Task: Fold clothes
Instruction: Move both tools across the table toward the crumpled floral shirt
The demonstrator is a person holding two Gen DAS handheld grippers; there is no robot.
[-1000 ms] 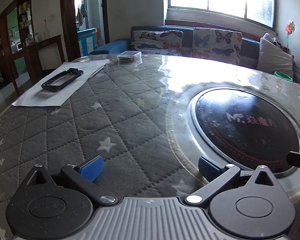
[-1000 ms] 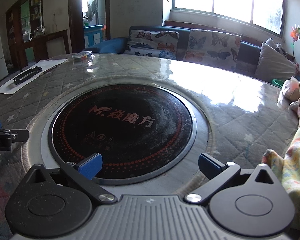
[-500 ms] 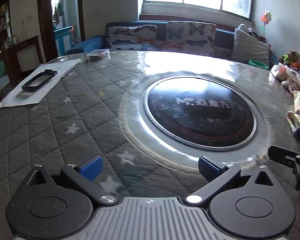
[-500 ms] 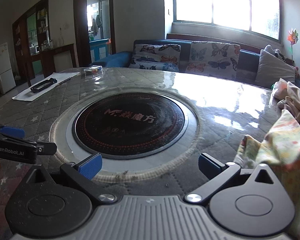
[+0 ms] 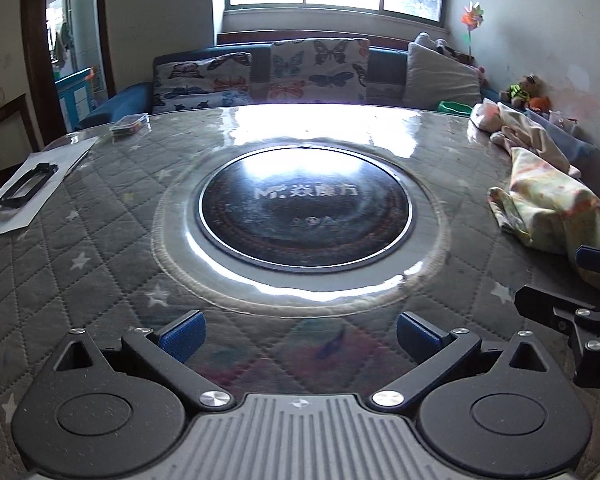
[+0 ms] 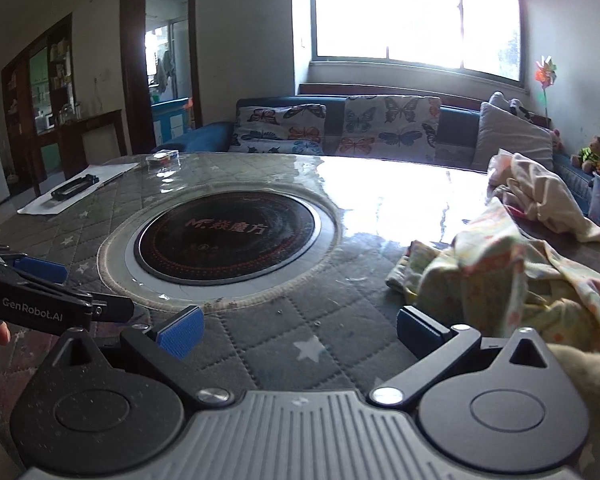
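In the left wrist view, our left gripper [image 5: 298, 334] hangs over the quilted bench [image 5: 100, 248] with its fingers [image 5: 182, 334] wide apart and empty; the crumpled floral garment [image 5: 548, 208] lies at the right edge of the frame, well apart, past the dark round hob [image 5: 304, 212]. In the right wrist view, our right gripper [image 6: 298, 332], fingers also spread and empty, has the garment [image 6: 500, 272] at the frame's right, just beside its right finger, heaped with no clear long axis. We judge the right hand nearer for the first grasp.
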